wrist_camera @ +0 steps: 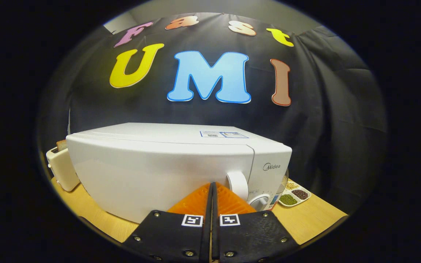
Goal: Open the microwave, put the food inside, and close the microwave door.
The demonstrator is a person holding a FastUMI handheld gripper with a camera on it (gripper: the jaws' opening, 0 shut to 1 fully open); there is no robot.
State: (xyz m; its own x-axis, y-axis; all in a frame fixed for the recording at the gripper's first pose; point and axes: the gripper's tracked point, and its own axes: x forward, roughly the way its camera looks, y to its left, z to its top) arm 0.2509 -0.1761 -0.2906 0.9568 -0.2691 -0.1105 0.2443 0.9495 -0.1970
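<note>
A: Microwave (159, 171): one unit, white, door shut, standing on the wooden tabletop (316, 219) just ahead of your claw (213, 188). Door handle (238, 184): a pale loop at the door's right edge, just beside the fingertips, on their right.

B: And the claw's state?

A: Claw: clenched, fingers pressed together with only a thin seam between them, grasping nothing. Tips close to the door front; I cannot tell whether they touch it.

B: Which step are you on?

A: By my reading, the first: opening. Your next move calls for spreading the fingers, shifting right to the handle, then pulling outward.

B: Surroundings?

A: Toaster (62, 168): cream, left of the microwave. Divided dish (294, 195): holds grains and beans, on the tabletop beyond the microwave's right corner.
</note>
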